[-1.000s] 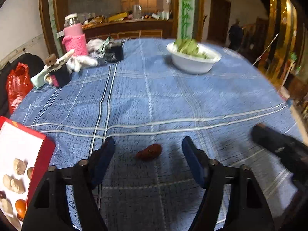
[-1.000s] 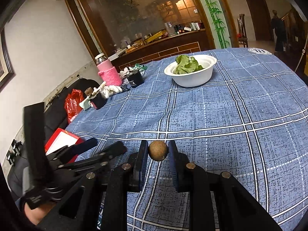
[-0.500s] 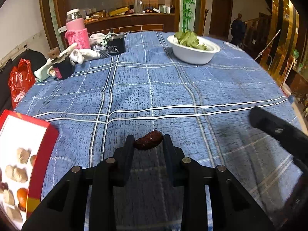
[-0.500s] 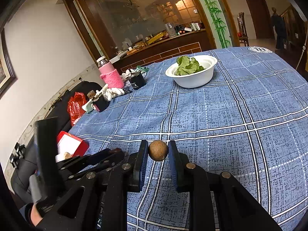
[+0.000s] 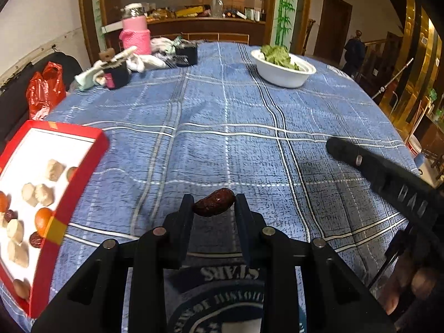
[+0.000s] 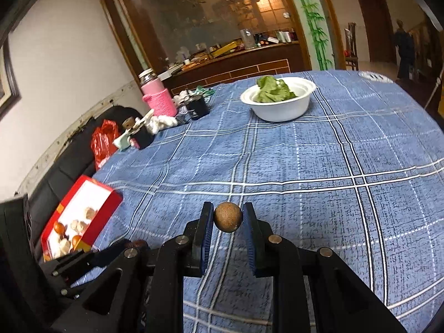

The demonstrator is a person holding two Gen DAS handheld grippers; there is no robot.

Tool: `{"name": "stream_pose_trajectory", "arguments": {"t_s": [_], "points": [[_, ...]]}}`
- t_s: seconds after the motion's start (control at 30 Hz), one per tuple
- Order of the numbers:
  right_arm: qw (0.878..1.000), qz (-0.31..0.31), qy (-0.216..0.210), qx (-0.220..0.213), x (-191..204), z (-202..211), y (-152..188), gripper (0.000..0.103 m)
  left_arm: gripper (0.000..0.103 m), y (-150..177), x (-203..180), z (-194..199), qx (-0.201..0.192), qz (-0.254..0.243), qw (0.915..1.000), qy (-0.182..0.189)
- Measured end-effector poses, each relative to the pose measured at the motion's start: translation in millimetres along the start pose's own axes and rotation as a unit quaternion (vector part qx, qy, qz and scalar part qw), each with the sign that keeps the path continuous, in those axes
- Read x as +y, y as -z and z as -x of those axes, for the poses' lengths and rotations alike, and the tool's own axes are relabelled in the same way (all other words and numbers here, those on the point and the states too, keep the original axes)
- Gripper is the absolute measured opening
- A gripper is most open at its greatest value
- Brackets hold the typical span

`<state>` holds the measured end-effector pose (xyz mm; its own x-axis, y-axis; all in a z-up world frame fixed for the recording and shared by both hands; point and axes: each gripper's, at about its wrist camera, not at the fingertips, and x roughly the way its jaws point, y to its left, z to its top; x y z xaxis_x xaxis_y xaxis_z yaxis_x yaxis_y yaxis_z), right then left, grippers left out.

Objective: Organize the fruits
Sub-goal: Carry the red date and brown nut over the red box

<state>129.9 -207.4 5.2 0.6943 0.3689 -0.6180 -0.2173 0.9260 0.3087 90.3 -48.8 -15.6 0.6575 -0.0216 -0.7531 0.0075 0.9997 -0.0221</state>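
A dark red jujube is pinched between the fingertips of my left gripper, lifted above the blue checked tablecloth. To its left lies a red box with a white inside, holding several pale, orange and dark fruits. My right gripper is shut on a round brown longan held over the cloth. In the right wrist view the red box sits at the table's left edge, and the left gripper shows low at the left, with the jujube at its tip.
A white bowl of green leaves stands at the far side. A pink-sleeved bottle, a black cup, white gloves and small items crowd the far left. A red plastic bag hangs off the left edge. A person's fingers show bottom right.
My left gripper shut on the jujube and lifted it, then moved back and left, so the red box now fills more of its view. The right gripper held the longan still.
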Motion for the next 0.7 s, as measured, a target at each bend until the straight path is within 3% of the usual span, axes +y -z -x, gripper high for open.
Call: {"name": "stream_pose_trajectory", "arguments": {"t_s": [0.7], "points": [[0.999,0.043,0.008,0.027,38,3,44,0.022,0.027,19,28,3,-0.004,0.026,0.9994,-0.022]]}}
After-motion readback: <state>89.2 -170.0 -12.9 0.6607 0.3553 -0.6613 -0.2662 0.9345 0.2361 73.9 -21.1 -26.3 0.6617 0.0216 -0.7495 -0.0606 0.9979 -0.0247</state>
